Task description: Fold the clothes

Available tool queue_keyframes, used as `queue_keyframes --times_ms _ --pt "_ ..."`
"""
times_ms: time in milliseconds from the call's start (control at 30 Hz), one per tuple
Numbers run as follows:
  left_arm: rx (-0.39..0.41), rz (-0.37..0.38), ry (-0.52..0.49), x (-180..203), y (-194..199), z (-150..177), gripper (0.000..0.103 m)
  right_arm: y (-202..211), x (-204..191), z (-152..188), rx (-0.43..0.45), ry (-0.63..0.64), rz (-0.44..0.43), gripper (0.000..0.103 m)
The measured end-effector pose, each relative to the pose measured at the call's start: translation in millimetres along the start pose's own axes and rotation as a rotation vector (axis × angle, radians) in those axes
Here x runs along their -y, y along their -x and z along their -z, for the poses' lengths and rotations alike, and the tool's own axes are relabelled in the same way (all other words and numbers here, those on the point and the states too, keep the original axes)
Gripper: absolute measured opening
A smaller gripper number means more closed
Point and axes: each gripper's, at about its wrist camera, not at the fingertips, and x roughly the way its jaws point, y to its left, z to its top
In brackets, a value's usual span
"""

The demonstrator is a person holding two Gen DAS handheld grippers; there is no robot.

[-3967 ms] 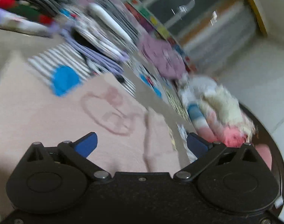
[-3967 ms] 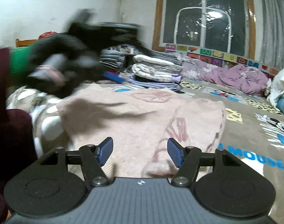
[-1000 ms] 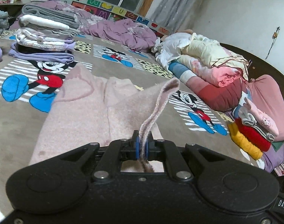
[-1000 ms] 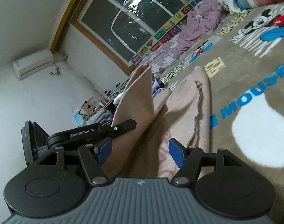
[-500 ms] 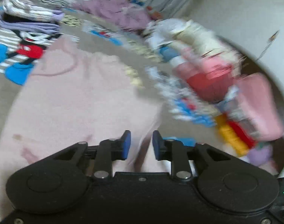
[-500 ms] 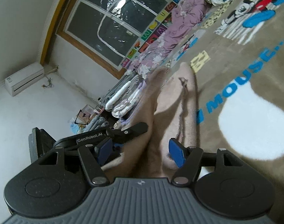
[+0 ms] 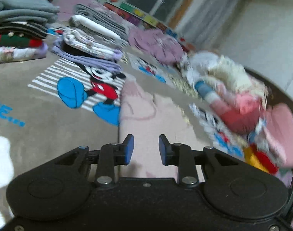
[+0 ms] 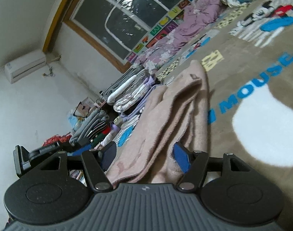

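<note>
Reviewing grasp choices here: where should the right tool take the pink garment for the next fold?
Probably the near folded edge of the pink garment, approached low from the near end. Its layered hem already lies between the open right tool, so closing there catches all layers.

Between your left fingers (image 7: 128,148) only the flat pink garment (image 7: 146,119) lies ahead. Folded stacks (image 7: 92,38) block beyond them to the left, a bedding heap (image 7: 233,96) to their right. Bare blanket (image 8: 252,88) opens right of your right fingers (image 8: 182,158).
</note>
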Motion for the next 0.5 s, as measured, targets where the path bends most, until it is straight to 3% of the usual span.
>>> queue_keyframes --times_ms 267,400,500 --pt "-0.107 0.030 -0.274 26.9 12.0 43.8 0.030 -18.4 3.6 -13.0 -0.022 0.010 0.033 0.066" --pt "-0.268 0.039 -0.333 36.8 -11.2 76.1 0.030 -21.8 2.0 -16.0 -0.022 0.020 0.061 0.066" --pt "-0.199 0.084 -0.350 41.0 2.1 70.8 0.030 -23.3 -4.2 -18.9 -0.035 0.056 0.073 0.066"
